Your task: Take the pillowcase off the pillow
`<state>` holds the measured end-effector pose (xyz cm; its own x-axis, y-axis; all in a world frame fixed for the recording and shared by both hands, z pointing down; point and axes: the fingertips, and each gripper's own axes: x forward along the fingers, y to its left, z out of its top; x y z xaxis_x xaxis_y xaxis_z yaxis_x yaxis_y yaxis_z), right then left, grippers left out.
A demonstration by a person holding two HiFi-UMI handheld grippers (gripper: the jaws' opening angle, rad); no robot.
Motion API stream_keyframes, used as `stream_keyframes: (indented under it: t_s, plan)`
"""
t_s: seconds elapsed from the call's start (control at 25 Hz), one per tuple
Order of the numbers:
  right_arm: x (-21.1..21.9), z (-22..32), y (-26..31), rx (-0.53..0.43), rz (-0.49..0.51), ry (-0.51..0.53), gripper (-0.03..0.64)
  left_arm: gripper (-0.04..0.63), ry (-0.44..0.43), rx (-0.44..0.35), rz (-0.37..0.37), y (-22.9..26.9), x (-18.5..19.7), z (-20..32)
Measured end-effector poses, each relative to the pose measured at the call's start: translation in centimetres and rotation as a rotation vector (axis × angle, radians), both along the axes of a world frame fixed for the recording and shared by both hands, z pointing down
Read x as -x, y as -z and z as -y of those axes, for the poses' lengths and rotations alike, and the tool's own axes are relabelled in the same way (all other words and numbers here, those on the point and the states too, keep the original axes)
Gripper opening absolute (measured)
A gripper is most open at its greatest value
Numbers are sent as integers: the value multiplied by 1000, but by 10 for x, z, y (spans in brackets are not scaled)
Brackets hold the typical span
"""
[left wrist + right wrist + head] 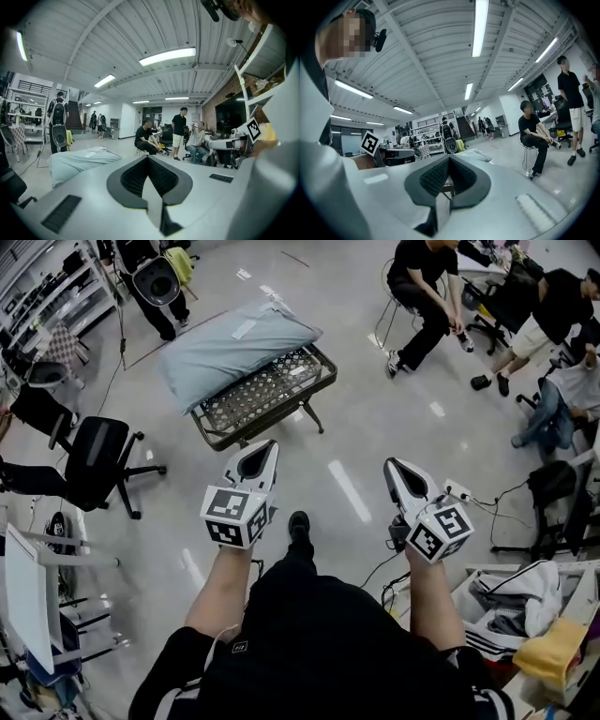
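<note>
Head view, risk: the pale blue-grey cloth-cased pillow (239, 352), lying on the low dark wire-mesh cot (272, 390), could slide off if gripped too deep and dragged whole.
Long axis: ran lower left to upper right; its open end could not be told.
Left gripper (263, 451): clenched, empty, well short of it.
Right gripper (395, 468): clenched, empty too.

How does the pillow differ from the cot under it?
The pillow is pale blue and plump; the cot is a dark metal frame with open mesh. The pillow lies askew, overhanging the cot's far side; the cot stands on legs. Both are far from the left gripper and right gripper.
</note>
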<state>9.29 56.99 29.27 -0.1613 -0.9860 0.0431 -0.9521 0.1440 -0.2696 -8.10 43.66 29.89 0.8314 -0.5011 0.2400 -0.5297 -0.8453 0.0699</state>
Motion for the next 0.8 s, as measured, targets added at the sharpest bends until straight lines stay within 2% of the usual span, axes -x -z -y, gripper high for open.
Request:
stream_keyframes:
  t_s: [0.32,0.48,0.8]
  plan:
    - [-29,147,-2,67,8,21,9,2,-7,65,11,-25,-36,136]
    - [-33,211,4,69,1,46,9,2,-22,66,7,-24,-54,199]
    - [-66,299,-11,95,28,56,9,2,-20,70,14,-28,-87,278]
